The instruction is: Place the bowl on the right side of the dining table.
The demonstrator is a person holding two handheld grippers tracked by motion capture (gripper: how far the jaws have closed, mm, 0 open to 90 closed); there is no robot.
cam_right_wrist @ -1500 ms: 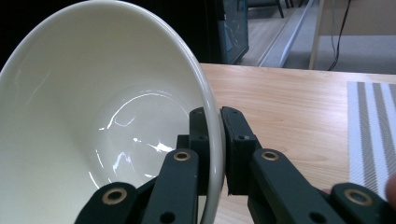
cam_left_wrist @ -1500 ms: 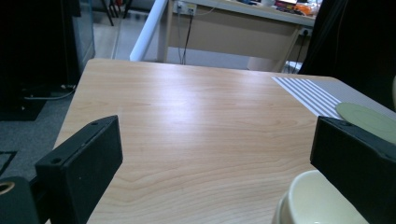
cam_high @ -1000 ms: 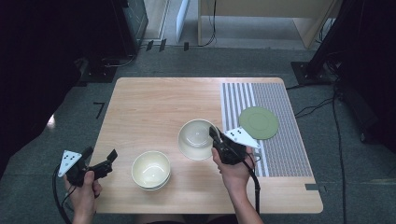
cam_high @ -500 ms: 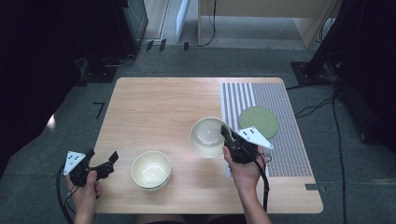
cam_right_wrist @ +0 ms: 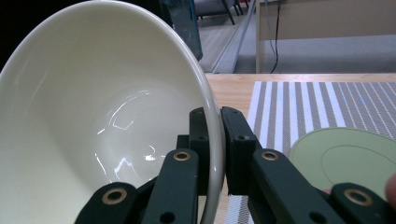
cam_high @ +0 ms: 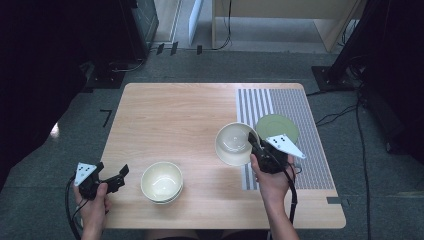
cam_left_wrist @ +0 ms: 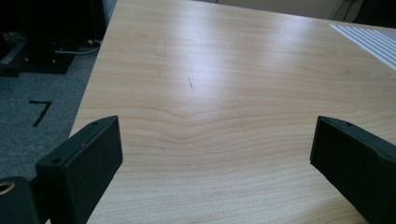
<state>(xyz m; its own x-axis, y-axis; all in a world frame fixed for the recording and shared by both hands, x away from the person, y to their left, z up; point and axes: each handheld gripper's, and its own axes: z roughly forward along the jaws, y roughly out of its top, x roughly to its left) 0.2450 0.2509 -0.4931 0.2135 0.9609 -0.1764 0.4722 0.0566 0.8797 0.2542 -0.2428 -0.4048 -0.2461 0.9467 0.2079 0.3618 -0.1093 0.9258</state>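
Note:
My right gripper [cam_high: 253, 142] is shut on the rim of a cream bowl [cam_high: 232, 144], holding it just above the table at the left edge of the striped placemat [cam_high: 300, 107]. In the right gripper view the bowl [cam_right_wrist: 93, 121] tilts toward the camera, and my right gripper [cam_right_wrist: 214, 119] pinches its wall, one jaw inside and one outside. Another cream bowl [cam_high: 161, 181] stands on the table near the front edge. Left of it, my left gripper [cam_high: 119, 178] is open with nothing between its jaws. The left gripper [cam_left_wrist: 217, 144] faces bare wood.
A green plate [cam_high: 278, 127] lies on the placemat just right of the held bowl; the green plate [cam_right_wrist: 355, 156] shows past my right jaws. The wooden table [cam_high: 175, 115] ends close to the left hand, with grey carpet and cables around it.
My right gripper has carried the bowl to the right, up to the placemat's edge and the green plate. The left gripper has sunk a little by the table's front left.

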